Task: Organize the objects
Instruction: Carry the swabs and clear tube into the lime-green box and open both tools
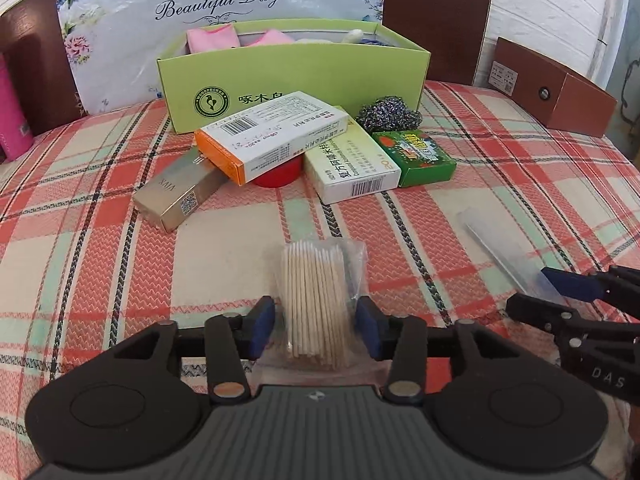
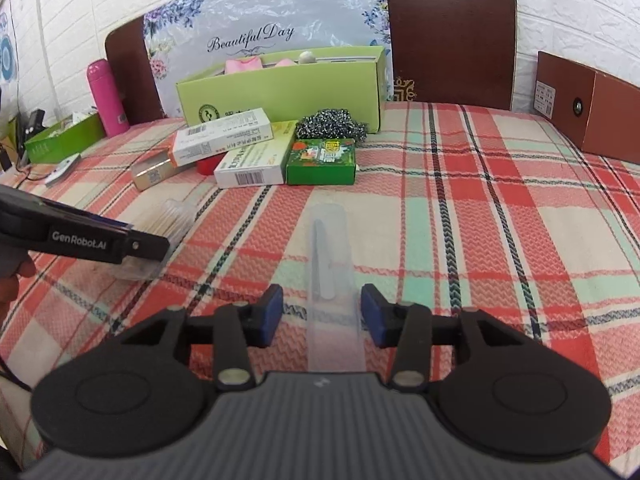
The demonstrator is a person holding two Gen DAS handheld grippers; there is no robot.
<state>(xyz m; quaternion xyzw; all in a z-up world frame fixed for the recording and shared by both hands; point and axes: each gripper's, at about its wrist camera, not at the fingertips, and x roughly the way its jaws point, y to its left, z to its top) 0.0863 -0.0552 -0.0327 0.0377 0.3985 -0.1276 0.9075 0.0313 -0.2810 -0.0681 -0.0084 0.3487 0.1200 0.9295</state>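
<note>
Both grippers, left (image 1: 315, 322) and right (image 2: 322, 314), are spread, straddling the toothpick bag (image 1: 316, 300) and clear sleeve (image 2: 330, 280) before the green box (image 1: 288, 76); centred, gentle closure is advised.

Both views are bright with soft, even daylight and weak shadows. Fisheye distortion bends the table's (image 2: 480, 208) far edge, with dark vignetted corners. Detail stays slightly soft throughout.

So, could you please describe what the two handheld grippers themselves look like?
Both the left gripper and right gripper are matte black, with blue-padded fingers, round silver pivot pins and a ribbed grey body. White "GenRobot.AI" lettering marks the left gripper's side.
</note>
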